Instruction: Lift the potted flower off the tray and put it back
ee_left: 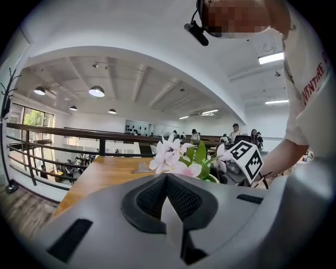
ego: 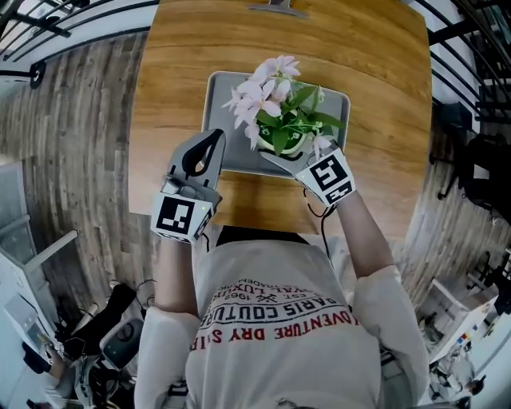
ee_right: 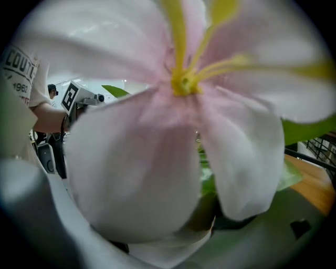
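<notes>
The potted flower (ego: 279, 120) has pink blooms and green leaves in a white pot (ego: 291, 148). It stands over the near half of the grey tray (ego: 217, 89) on the wooden table (ego: 176, 48). I cannot tell whether the pot rests on the tray. My right gripper (ego: 276, 159) is shut on the pot's near rim. In the right gripper view a pink bloom (ee_right: 157, 157) fills the frame above the white rim (ee_right: 173, 251). My left gripper (ego: 213, 139) is shut on nothing at the tray's near left corner, its tips (ee_left: 167, 177) pressed together, with the flower (ee_left: 178, 160) beyond.
A small metal object (ego: 277, 8) lies at the table's far edge. Black railings (ego: 48, 24) and plank flooring (ego: 72, 136) flank the table. Gear and cables (ego: 120, 335) lie on the floor at the lower left. My body is against the near table edge.
</notes>
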